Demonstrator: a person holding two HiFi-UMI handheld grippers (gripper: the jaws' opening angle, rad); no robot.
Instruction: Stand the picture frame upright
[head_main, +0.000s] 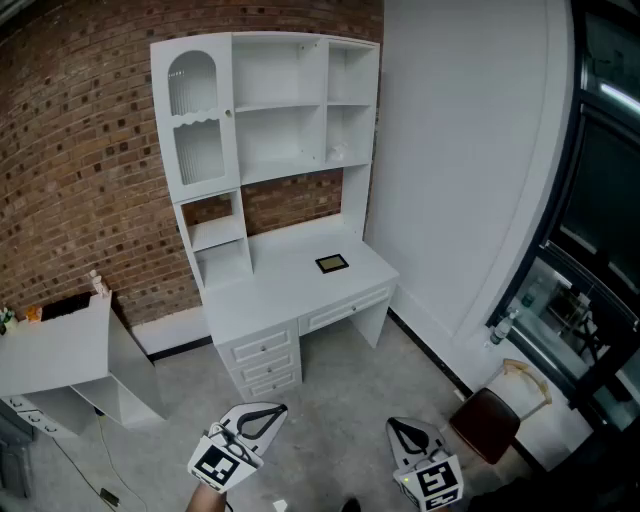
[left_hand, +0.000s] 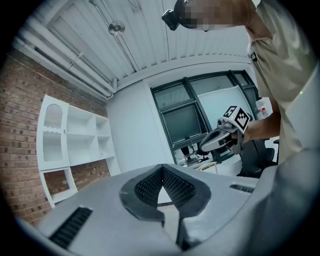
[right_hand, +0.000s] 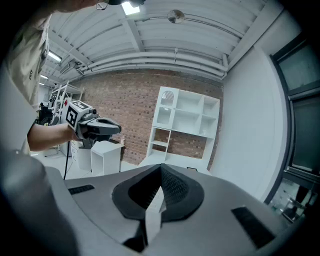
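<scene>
Head view, from above: I see a brick wall behind a white desk whose tabletop carries a tall hutch of open shelves. A low white cabinet stands to its left on the grey floor, and a brown chair sits near the dark windows at right. Both tongs hang at the bottom edge, well apart from the desk: the left tongs and the right tongs, each clenched tip to tip with nothing between the pads.

Only this view shows the picture frame plainly: small and dark, it lies flat on the right half of the tabletop, just in front of the hutch's right-hand bay, untouched.

Left gripper view points away from the desk's front, toward the windows and ribbed ceiling, and catches the right tongs in the person's hand; the frame does not show there. Right gripper view looks back at the brick wall and hutch, with the left tongs crossing at left, and gives the frame only as a dark sliver on the tabletop.
</scene>
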